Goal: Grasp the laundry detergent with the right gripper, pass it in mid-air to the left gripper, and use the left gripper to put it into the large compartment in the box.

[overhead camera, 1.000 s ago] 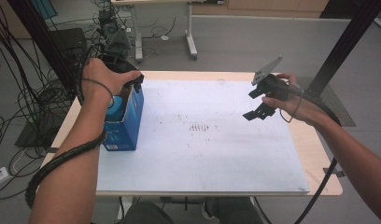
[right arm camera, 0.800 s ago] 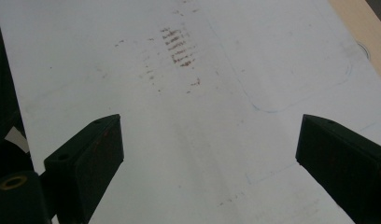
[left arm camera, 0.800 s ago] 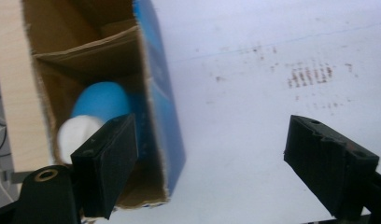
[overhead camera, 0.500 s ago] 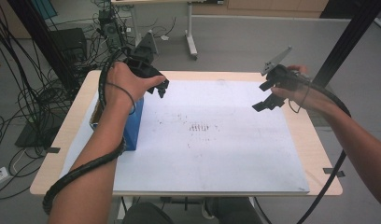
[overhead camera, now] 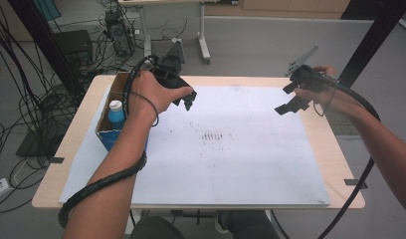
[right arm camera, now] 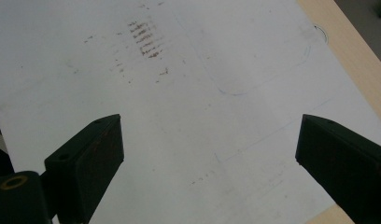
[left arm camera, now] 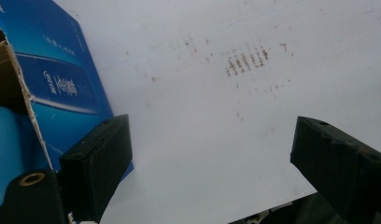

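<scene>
High view: the left tool [overhead camera: 187,97] hung just beside the open blue box [overhead camera: 105,135], on the side toward the middle of the white sheet [overhead camera: 241,164] covering the worktop [overhead camera: 340,164]. Its jaws had just been opening and stood apart with nothing between them. A blue-capped bottle [overhead camera: 116,113] stood upright inside the box, behind that tool's hand. The right tool [overhead camera: 290,102] hovered well apart from the box, over the sheet's far side, jaws apart and empty.

Left gripper view: the box's blue wall [left arm camera: 62,88] lay just outside the left jaw, not touched; brown smudges [left arm camera: 247,58] marked the sheet ahead.

Right gripper view: between the spread jaws lay bare sheet and faint pen lines.

The bottle appeared packed and released; closing the box flaps likely remained.
</scene>
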### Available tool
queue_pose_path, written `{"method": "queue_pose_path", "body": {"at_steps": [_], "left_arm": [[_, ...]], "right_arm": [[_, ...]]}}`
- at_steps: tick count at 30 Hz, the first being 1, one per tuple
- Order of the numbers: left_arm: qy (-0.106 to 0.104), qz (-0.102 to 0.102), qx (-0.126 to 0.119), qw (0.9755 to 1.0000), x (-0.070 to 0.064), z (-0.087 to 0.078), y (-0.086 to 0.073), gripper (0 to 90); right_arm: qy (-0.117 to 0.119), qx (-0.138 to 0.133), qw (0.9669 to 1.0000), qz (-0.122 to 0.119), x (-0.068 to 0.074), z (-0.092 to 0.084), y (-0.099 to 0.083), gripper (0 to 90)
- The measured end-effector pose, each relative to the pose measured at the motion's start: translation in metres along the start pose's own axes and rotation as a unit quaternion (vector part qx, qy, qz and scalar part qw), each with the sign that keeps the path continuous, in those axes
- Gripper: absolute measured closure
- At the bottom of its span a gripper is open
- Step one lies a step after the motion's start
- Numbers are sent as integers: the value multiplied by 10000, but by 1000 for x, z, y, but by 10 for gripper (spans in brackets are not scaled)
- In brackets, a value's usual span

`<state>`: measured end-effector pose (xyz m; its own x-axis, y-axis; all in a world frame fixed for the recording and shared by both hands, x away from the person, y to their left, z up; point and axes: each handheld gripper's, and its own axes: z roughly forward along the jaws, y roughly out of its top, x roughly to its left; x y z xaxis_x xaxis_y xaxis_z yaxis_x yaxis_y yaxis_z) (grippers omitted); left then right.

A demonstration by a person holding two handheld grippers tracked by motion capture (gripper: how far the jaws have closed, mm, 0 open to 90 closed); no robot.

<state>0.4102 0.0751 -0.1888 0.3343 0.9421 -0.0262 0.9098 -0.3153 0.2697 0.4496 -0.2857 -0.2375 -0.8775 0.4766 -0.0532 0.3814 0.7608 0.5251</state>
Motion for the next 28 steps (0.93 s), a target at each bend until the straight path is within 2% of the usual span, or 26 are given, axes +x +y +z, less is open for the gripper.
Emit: {"method": "queue_pose_path", "body": {"at_steps": [28], "left_arm": [[-81,27,-54,9999,0,-1,-2,131]], "right_arm": [[-43,7,10000,87,-1,-6,-6,79]]}}
